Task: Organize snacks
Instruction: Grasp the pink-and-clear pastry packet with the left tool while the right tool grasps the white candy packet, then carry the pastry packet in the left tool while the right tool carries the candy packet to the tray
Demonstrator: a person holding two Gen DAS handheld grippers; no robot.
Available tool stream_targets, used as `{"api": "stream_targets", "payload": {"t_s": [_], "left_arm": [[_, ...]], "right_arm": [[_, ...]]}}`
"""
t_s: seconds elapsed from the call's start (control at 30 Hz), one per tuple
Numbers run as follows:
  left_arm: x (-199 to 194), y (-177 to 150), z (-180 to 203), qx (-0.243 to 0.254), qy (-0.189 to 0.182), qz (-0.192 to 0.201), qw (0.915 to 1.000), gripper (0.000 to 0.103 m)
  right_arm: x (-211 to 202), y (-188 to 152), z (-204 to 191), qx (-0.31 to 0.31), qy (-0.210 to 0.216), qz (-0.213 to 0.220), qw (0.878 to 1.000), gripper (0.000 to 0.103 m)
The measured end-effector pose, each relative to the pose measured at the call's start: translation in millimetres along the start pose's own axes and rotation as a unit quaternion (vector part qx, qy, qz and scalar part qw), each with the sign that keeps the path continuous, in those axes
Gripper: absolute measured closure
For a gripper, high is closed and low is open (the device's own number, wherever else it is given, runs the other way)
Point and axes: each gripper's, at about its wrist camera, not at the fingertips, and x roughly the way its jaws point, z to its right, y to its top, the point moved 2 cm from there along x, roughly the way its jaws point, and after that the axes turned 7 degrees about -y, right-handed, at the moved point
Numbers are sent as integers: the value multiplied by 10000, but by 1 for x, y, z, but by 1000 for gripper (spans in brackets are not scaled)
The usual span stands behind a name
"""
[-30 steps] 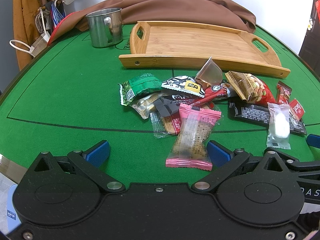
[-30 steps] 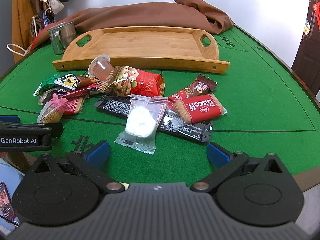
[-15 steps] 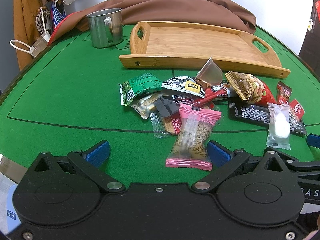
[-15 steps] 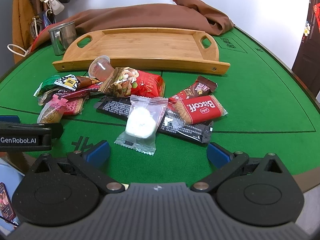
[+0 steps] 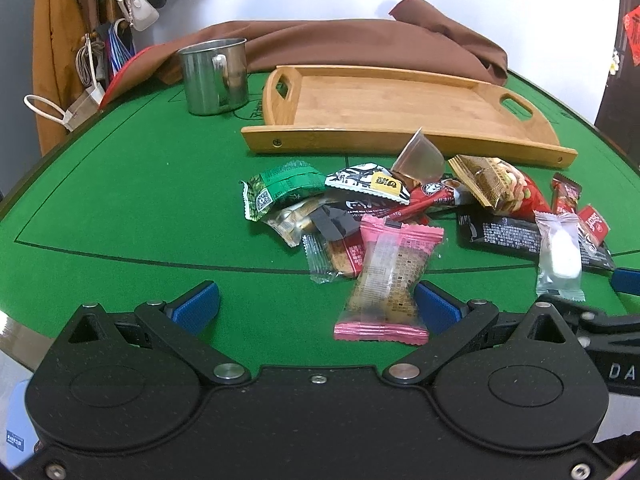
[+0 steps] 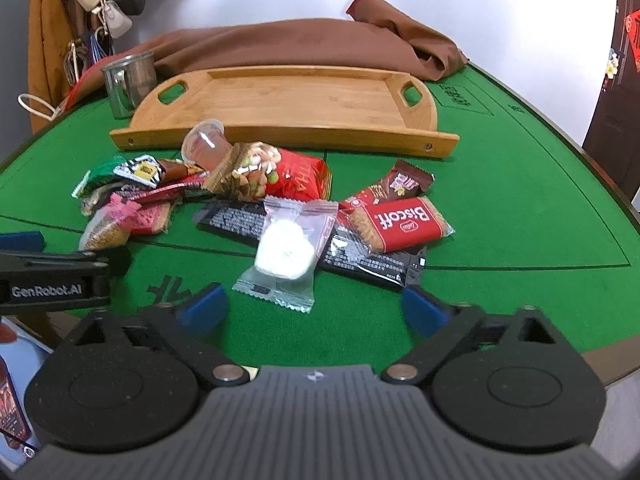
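- I'm looking across a green felt table (image 5: 120,208) with thin dark lines on it, set against a white wall; coats and bags hang at the far left.
- A brown cloth (image 6: 280,44) lies bunched along the table's far edge, and a steel mug (image 5: 214,76) stands just left of it.
- The wooden tray (image 6: 288,96) sits in front of the cloth, nothing in it that I can see.
- The snacks lie in a loose heap on the felt just in front of the tray.
- On my left side: a green packet (image 5: 284,192), a black-and-white packet (image 5: 368,182), and a pink-ended bar (image 5: 388,280) nearest my left gripper (image 5: 318,304).
- The left gripper's jaws stand wide apart; the pink-ended bar's lower end lies between them, against or just beside the right pad, I can't tell which.
- On my right side: a red Biscoff pack (image 6: 400,220), a long black pack (image 6: 320,240), and a clear sachet with a white round piece (image 6: 286,252) lying across the black pack.
- My right gripper (image 6: 316,308) is closing, jaws still wide, with the sachet's near corner just ahead of the gap and neither pad on it.
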Motion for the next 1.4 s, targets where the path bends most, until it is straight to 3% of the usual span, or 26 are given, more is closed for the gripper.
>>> {"api": "stream_targets", "payload": {"t_s": [0.07, 0.2, 0.43, 0.57, 0.67, 0.7, 0.77, 1.23, 1.4], "left_arm": [[-5, 1, 0, -93, -32, 23, 9999, 1], [-15, 6, 5, 42, -243, 248, 9994, 13], [-20, 7, 23, 339, -521, 261, 9977, 56], [-13, 5, 23, 204, -476, 122, 9986, 56], [-11, 4, 18, 49, -561, 47, 9984, 57], [-11, 4, 16, 17, -571, 52, 9984, 59], [-12, 4, 14, -22, -558, 49, 9984, 73], [-26, 12, 8, -12, -511, 217, 9985, 77], [-28, 23, 4, -33, -550, 294, 9980, 77]], "right_arm": [[-3, 2, 0, 43, -17, 79, 10000, 16], [-5, 6, 3, 208, 155, 148, 9996, 26], [-4, 10, -3, 206, 342, 164, 9991, 38], [2, 11, -9, 147, 305, 115, 9994, 55], [1, 12, -13, 74, 247, 149, 9996, 60], [0, 12, -14, 45, 225, 167, 9996, 61], [-2, 13, -14, 28, 257, 199, 9995, 64], [-16, 20, -11, 78, 371, 312, 9988, 66], [-19, 30, -1, 331, 597, 322, 9971, 66]]}}
